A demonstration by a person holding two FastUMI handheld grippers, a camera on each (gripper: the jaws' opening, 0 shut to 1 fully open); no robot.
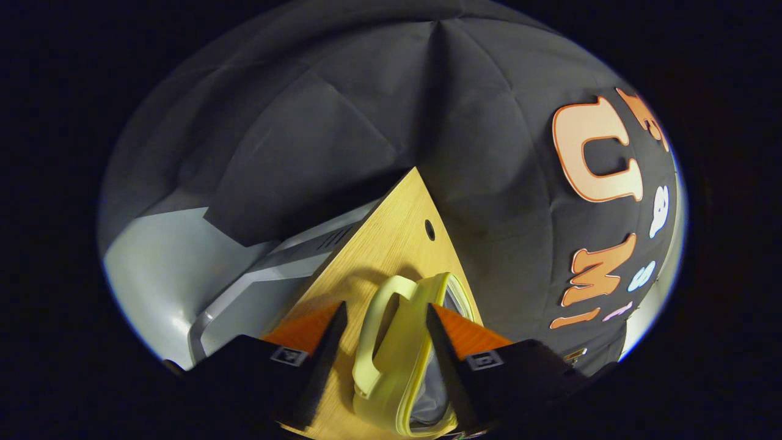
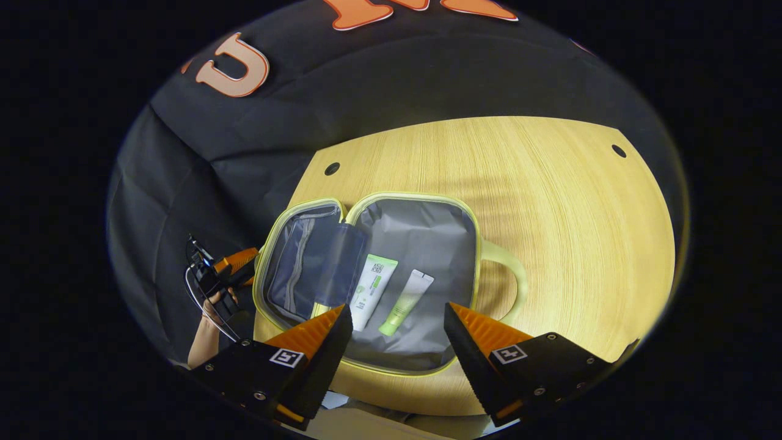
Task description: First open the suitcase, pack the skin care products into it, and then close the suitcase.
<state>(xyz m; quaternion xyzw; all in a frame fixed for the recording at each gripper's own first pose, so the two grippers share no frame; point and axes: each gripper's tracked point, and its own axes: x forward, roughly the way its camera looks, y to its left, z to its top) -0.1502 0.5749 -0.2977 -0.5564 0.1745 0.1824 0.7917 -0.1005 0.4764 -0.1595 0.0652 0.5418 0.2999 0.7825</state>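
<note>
Right gripper view looks down on the wooden table, where the suitcase lies open, its two grey-lined halves flat and edged in pale yellow-green. Two skin care tubes lie in the larger half: a white tube with a green label and, just beside it, a slimmer tube with a green lower end. My right gripper hangs above the near edge of that half with its fingers spread wide, touching nothing; the tubes sit just beyond the gap between the fingertips. The suitcase's handle loops out on the side away from the lid. At the far edge of the lid half I see my left gripper held in my hand, near the suitcase's rim. Left gripper view shows my left gripper low over the table corner, fingers apart, with the suitcase's edge and handle standing between them; I cannot tell whether either finger touches it.
</note>
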